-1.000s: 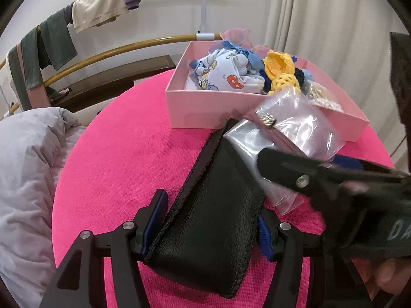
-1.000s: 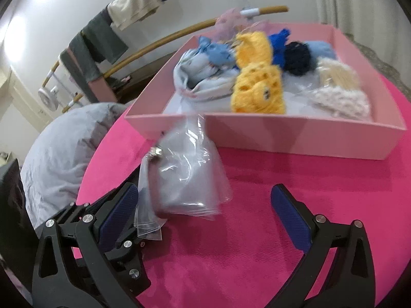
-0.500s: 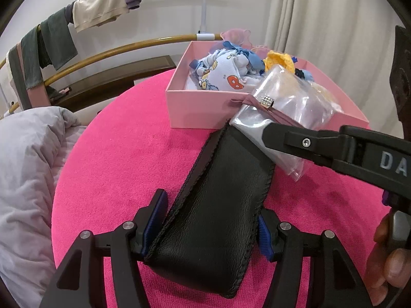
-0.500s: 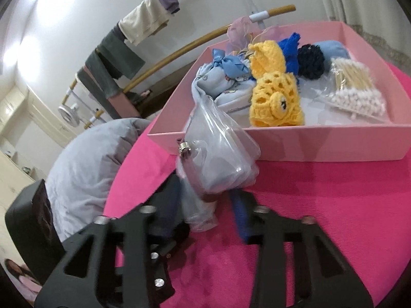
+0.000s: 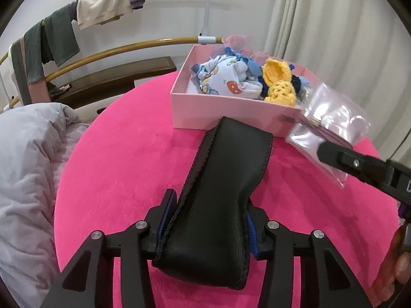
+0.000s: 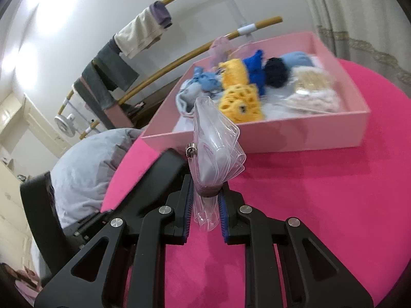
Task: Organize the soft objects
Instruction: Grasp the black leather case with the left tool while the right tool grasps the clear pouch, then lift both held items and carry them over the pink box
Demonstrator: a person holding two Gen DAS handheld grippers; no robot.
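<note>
**Now we carry the bagged piece over to the pink box**

Here, in the left wrist view, our left gripper (image 5: 209, 220) has just been closing and its blue pads now pinch the near end of the black leather pouch (image 5: 221, 200), which runs forward from the jaws toward the pink box (image 5: 231, 114). The pouch's far tip lies just short of the box wall. Off to the right of this claw, the right gripper (image 5: 331, 151) holds the clear plastic bag (image 5: 331, 120) lifted just above the box's near corner. We should keep the left claw steady so the pouch does not drag across the pink tablecloth (image 5: 123, 169).

Then, in the right wrist view, our right gripper (image 6: 204, 200) is clamped on the bag's (image 6: 215, 141) lower end, and the bag stands up ahead of the fingertips. A small metal clasp (image 6: 190, 151) shows at its left edge. The box (image 6: 308, 133) lies ahead and slightly right, already holding the yellow crochet pieces (image 6: 241, 102) and blue fabric. We judge the grip thin on slippery film, so we should move slowly, clear the near wall, and release low over a free spot.
</note>
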